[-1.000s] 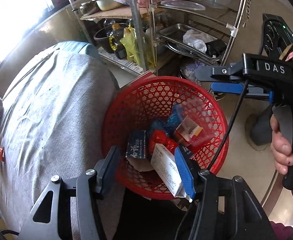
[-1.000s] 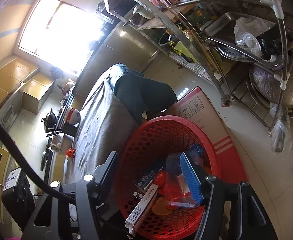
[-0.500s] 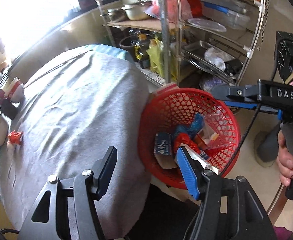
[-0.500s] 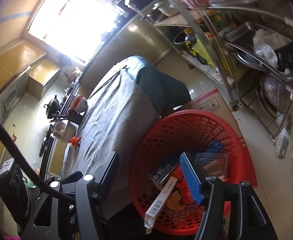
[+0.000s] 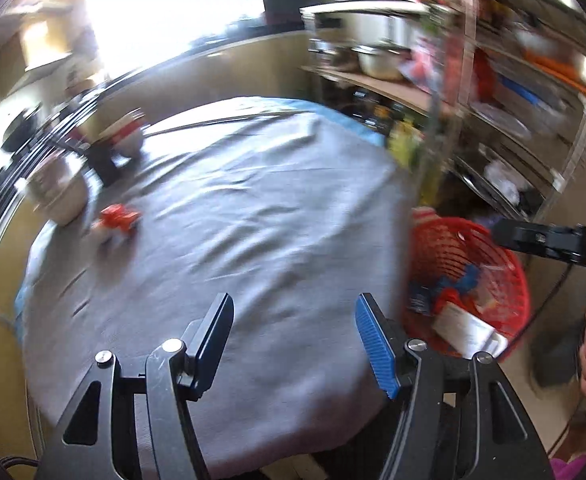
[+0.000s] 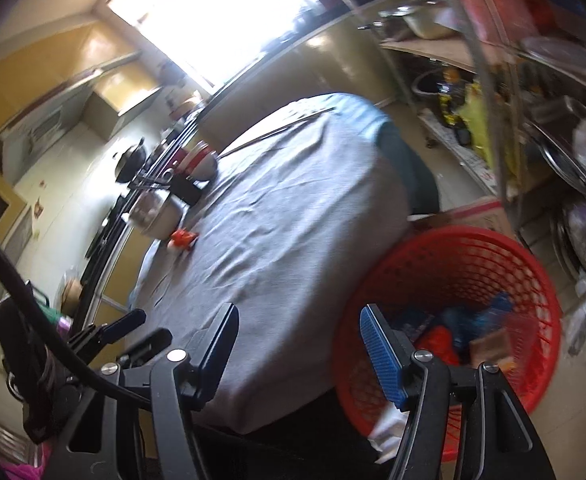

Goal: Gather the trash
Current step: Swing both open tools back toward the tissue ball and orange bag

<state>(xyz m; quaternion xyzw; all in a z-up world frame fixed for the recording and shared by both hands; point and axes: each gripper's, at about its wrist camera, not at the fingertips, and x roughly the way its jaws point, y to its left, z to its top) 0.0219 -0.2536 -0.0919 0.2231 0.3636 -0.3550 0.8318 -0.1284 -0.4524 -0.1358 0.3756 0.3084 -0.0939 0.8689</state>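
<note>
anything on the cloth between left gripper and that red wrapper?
Nothing: only bare grey tablecloth between the left gripper and the red wrapper, per left wrist view.

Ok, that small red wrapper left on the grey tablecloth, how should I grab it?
Take the red wrapper across its crumpled raised middle, coming from above on the open cloth side, since the metal bowl sits close on the other side. It's blurred, so its exact shape is unclear.

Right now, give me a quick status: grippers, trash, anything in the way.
Left gripper and right gripper open, empty. Red wrapper on cloth, beside bowl. Basket holds the rest. Path clear.
</note>
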